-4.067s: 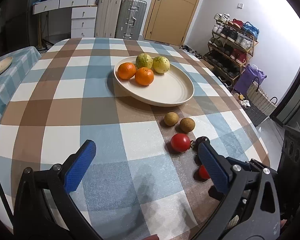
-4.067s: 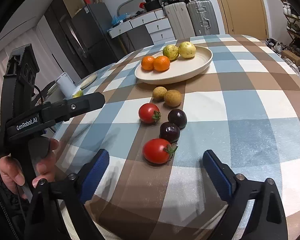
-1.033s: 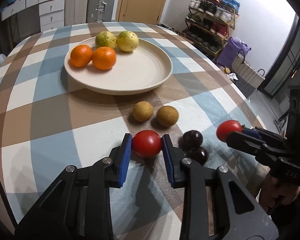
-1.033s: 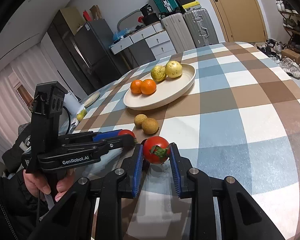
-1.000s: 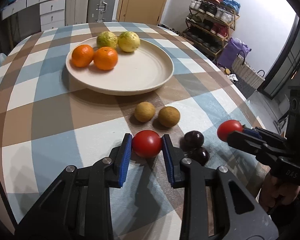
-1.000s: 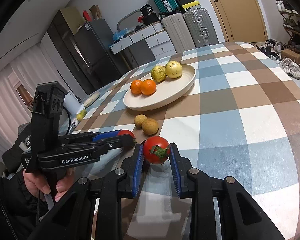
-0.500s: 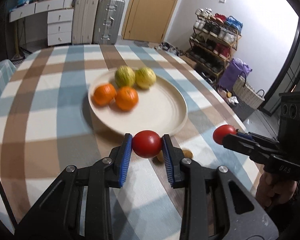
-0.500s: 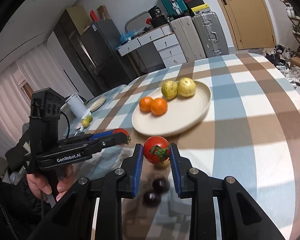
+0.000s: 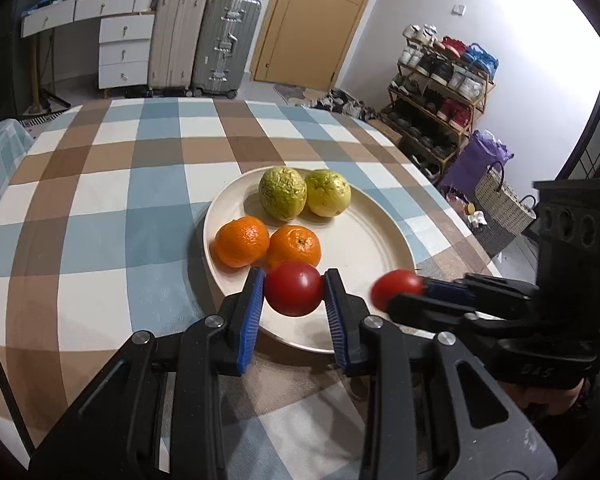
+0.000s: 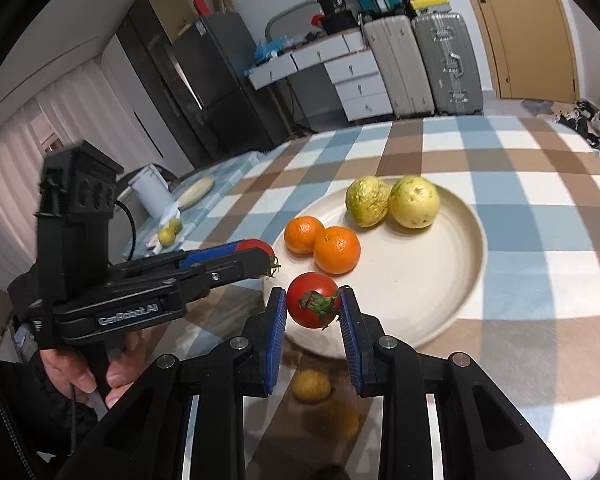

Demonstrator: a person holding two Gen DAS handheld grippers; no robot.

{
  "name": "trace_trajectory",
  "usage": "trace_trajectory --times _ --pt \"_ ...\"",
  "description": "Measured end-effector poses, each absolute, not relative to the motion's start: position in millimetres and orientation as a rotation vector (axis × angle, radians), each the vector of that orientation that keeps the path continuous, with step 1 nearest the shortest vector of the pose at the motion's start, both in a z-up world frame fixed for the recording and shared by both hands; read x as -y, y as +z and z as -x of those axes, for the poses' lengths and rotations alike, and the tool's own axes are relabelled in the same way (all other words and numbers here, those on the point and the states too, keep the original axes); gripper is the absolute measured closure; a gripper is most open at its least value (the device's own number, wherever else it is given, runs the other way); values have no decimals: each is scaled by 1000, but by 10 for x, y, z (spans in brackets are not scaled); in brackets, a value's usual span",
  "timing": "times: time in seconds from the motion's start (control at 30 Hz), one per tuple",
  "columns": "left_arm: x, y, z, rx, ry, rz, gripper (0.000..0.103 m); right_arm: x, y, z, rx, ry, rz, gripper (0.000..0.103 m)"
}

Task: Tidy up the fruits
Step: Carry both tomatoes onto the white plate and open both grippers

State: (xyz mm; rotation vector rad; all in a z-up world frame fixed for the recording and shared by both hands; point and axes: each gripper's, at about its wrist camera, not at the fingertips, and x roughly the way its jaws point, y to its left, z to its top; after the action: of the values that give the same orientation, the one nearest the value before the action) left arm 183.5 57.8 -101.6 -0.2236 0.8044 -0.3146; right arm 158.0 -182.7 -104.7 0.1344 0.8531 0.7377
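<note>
Two hand-held claws are shown above a tabletop (image 9: 100, 208) covered with a blue, brown and white checked cloth. The left claw (image 9: 294, 298) is closed narrowly on a red tomato (image 9: 294, 289), which is pinched between its blue pads (image 9: 253, 312) and held over the near rim of a cream plate (image 9: 380, 248). The right claw (image 10: 313, 314) is likewise clamped on a second tomato (image 10: 314, 306), whose green stem faces the camera; it too is held above the near edge of the plate (image 10: 440, 280). In the left wrist view, the right claw is seen at the right with its tomato (image 9: 396, 287) at its tip; in the right wrist view, the left claw is seen at the left, gripped by a person's hand (image 10: 84, 372). On the plate lie two oranges (image 9: 242, 241), touching each other, and behind them two yellow-green fruits (image 9: 283, 193), also touching. Two small brown fruits (image 10: 311, 386) rest on the tabletop just in front of the plate, below the right claw. Suitcases (image 9: 224, 44), a drawer unit (image 9: 124, 56), a door (image 9: 316, 20) and a shoe rack (image 9: 440, 96) are visible in the background.
</note>
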Motion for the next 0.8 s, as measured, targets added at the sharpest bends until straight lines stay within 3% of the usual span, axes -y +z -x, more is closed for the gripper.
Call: trace_trajectory --times 0.73,0.77,0.8 --pt "-640 -1185 -2024 -837 -324 259 75 1337 -1363 -1890 -990 772 -85 76" --pt "-637 -1180 -2027 -838 -326 256 75 1339 -1359 -1894 -987 777 -89 74" --pt "-629 -1170 -2028 -840 -338 255 74 1336 -1346 -1905 -983 773 -91 65"
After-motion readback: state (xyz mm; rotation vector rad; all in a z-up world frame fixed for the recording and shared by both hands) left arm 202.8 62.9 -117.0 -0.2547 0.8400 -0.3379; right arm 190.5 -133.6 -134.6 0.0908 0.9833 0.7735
